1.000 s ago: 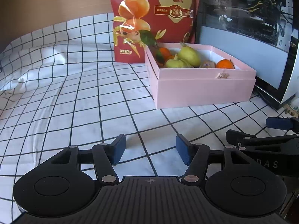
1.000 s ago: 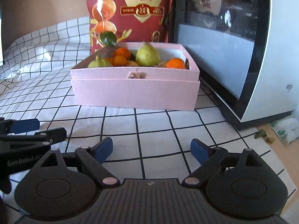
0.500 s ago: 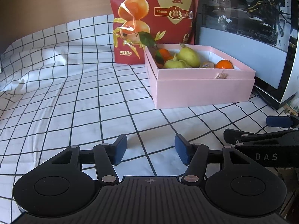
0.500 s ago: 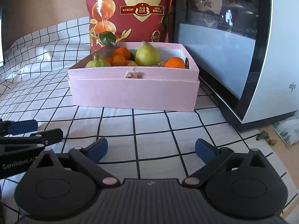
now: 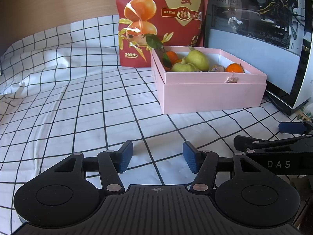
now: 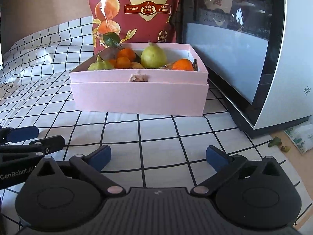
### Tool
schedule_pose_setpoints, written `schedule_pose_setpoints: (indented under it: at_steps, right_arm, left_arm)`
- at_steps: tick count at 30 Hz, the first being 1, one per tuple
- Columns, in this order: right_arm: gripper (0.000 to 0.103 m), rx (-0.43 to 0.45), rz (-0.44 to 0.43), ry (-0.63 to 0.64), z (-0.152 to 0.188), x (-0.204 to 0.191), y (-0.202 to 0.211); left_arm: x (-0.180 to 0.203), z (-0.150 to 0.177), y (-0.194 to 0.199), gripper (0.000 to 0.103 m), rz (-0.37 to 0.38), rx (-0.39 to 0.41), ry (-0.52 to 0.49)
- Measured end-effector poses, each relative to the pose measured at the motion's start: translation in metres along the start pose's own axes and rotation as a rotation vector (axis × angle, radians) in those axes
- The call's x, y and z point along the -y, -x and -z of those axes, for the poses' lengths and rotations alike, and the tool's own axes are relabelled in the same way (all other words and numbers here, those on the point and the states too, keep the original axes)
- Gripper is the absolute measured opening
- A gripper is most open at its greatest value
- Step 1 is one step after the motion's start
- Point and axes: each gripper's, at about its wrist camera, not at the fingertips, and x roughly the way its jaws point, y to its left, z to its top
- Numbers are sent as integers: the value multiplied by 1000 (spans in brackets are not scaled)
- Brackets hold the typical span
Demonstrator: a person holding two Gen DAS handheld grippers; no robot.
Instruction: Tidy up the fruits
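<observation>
A pink box (image 5: 213, 96) (image 6: 137, 98) stands on the checked cloth and holds green pears (image 5: 197, 60) (image 6: 153, 57) and several oranges (image 5: 234, 68) (image 6: 183, 65). My left gripper (image 5: 158, 156) is open and empty, low over the cloth, well in front of and left of the box. My right gripper (image 6: 158, 155) is open wide and empty, in front of the box. Each gripper shows at the edge of the other's view.
A red snack bag (image 5: 162, 19) stands behind the box. A white appliance with a dark glass door (image 6: 254, 49) stands close to the box's right. The checked cloth (image 5: 68, 98) stretches to the left. Small scraps (image 6: 277, 143) lie at the table's right edge.
My right gripper's jaws have opened wider. Both grippers have drawn back a little from the box. The fruit has not moved.
</observation>
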Motion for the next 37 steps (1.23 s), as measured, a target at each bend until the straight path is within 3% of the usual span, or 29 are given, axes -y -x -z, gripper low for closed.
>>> schedule_pose_setpoints:
  at_steps: [25, 30, 37]
  right_arm:
    - [103, 2, 4, -3, 1, -1, 1]
    - [103, 2, 5, -4, 1, -1, 1]
    - [103, -8, 4, -2, -1, -2, 0]
  left_arm:
    - [1, 0, 1, 62, -4, 1, -1]
    - [3, 0, 2, 56, 11, 7, -17]
    - [4, 0, 1, 55, 12, 7, -24]
